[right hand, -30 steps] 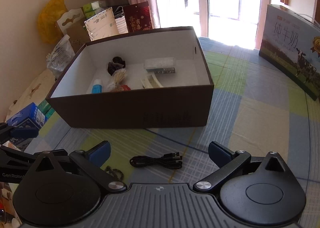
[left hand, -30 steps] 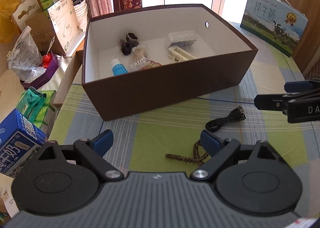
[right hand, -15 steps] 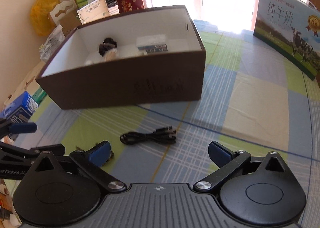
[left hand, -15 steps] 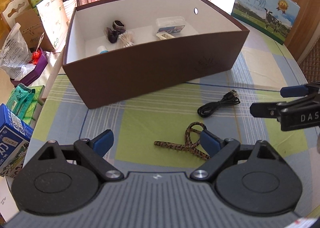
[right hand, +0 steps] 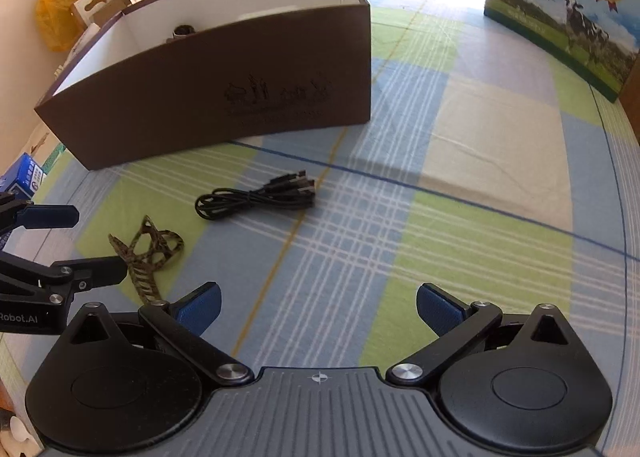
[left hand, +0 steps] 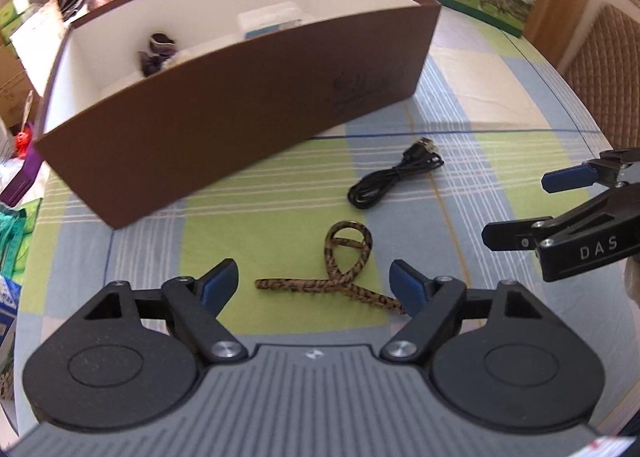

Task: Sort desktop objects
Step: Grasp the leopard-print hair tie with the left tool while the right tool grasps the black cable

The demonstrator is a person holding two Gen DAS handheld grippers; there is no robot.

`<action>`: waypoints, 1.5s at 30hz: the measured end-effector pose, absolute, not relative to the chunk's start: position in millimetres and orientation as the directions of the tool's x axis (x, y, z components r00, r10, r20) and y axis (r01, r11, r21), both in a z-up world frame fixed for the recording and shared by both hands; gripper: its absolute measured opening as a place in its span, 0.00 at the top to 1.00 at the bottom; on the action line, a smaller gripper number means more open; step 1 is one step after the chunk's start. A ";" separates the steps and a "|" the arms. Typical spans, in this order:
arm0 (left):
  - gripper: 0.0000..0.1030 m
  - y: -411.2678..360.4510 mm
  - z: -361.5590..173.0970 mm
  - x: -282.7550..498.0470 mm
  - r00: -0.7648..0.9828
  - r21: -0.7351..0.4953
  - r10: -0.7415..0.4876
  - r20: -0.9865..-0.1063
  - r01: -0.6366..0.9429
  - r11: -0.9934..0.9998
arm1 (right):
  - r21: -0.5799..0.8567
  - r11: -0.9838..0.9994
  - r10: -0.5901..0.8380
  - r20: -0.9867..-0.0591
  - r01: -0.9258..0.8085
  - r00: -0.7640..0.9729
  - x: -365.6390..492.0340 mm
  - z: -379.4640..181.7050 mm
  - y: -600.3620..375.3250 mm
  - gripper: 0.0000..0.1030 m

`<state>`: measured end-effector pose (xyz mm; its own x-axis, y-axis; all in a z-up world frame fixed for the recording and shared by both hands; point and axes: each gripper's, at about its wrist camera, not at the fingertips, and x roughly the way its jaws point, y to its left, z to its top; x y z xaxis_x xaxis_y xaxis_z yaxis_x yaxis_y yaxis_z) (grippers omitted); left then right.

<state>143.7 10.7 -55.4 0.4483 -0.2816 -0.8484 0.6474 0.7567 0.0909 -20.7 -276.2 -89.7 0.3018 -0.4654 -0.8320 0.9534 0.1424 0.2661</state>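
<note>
One leopard-print band (left hand: 344, 273), soft woven fabric twisted into a loop with two loose tails, lies flat on the checked cloth (left hand: 480, 161); it sits between the spread blue-padded fingers of the left gripper (left hand: 316, 283), at twelve o'clock from its body, untouched; a second ago it lay off by the right finger only, so the gripper has come down and centred on it. One black cable (left hand: 394, 181), glossy and bundled into a long coil with plugs at one end, lies at one o'clock from the band, apart from it; one brown box (left hand: 240, 105), matt card with white inner walls and an embossed mark on the front, stands beyond at eleven o'clock, several small things inside, too blurred to count. The right gripper (right hand: 318, 307) hangs released over bare cloth, jaws wide, nothing between them; the cable (right hand: 256, 199) is at eleven o'clock from it, nearer than before. One milk carton (right hand: 560, 9), printed card, stands at two o'clock.
</note>
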 end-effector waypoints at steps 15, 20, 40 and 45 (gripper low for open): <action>0.49 -11.9 -84.8 162.4 0.367 0.088 -0.280 -0.887 0.730 0.678 | 0.268 0.056 -0.416 -0.870 0.962 0.266 -38.1 -113.0 -259.6 0.02; 0.68 -12.7 -89.1 164.0 0.359 0.087 -0.282 -0.890 0.740 0.667 | 0.264 0.063 -0.442 -0.857 0.962 0.264 -39.3 -111.2 -261.8 0.02; 0.75 72.8 -74.9 212.7 0.476 0.109 -0.125 -0.870 0.435 0.894 | 0.298 0.229 -0.520 -0.767 0.927 0.375 18.1 -104.1 -306.6 0.02; 0.73 79.1 -74.2 218.1 0.485 0.111 -0.113 -0.867 0.408 0.906 | 0.265 0.263 -0.525 -0.767 0.928 0.368 34.1 -112.2 -321.0 0.02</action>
